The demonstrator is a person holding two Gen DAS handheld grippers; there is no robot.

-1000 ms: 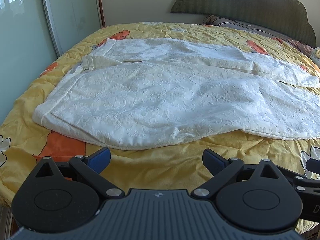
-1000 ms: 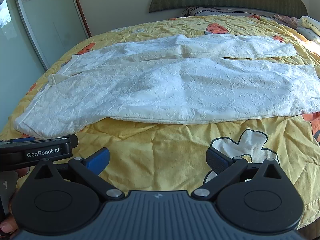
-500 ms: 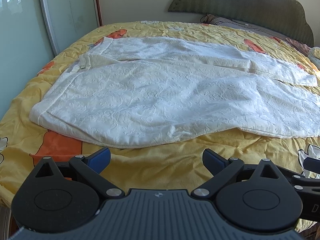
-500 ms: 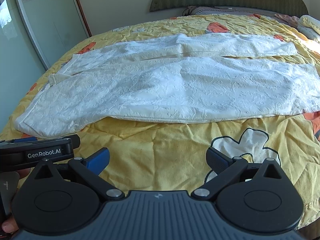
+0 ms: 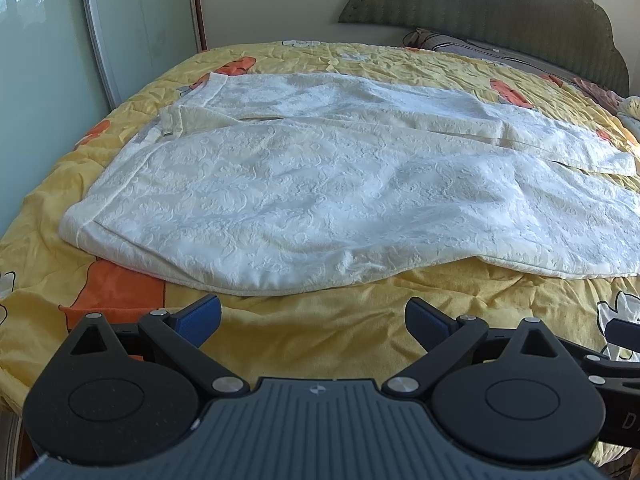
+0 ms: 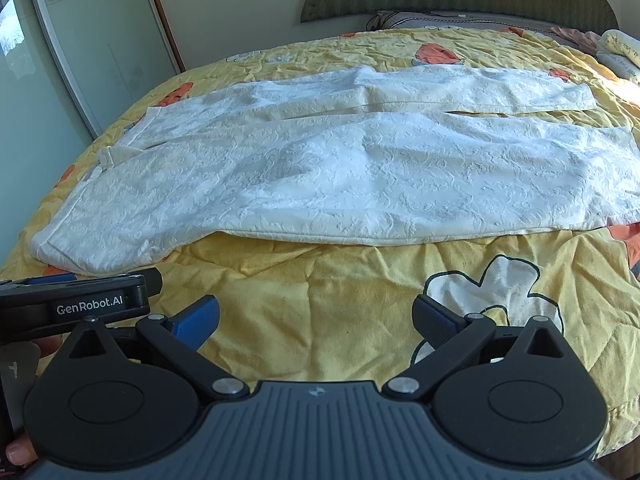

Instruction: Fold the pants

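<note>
**White pants flat on the bed, both claws wide and empty**

At the far left stands a pale green sliding door (image 5: 44, 80), with a flower-patterned panel at its top in the right wrist view. Beside it begins the bed (image 5: 320, 340), covered in a yellow quilt with orange patches and white cartoon shapes.

The pants (image 5: 320, 192) lie spread flat across the quilt, waistband toward the left side of the bed, legs running to the right. The near leg is broad and slightly rumpled; the far leg lies just behind it, the two touching along most of their length and parting a little near the hems. A small bit of the waistband is turned over at the left end. In the right wrist view the pants (image 6: 340, 172) show the same layout, hems reaching the right edge.

The left claw (image 5: 312, 316) hovers over bare quilt just short of the near edge of the pants, its blue-padded fingers spread wide with nothing between them. The right claw (image 6: 316, 320) is likewise fully spread and holds nothing, over the quilt beside a white flower print, farther from the pants. The left claw's body, marked GenRobot.AI, shows at the left of the right wrist view.

At the far right, a dark green headboard (image 5: 500, 0) rises behind a pillow (image 5: 472, 46).
</note>
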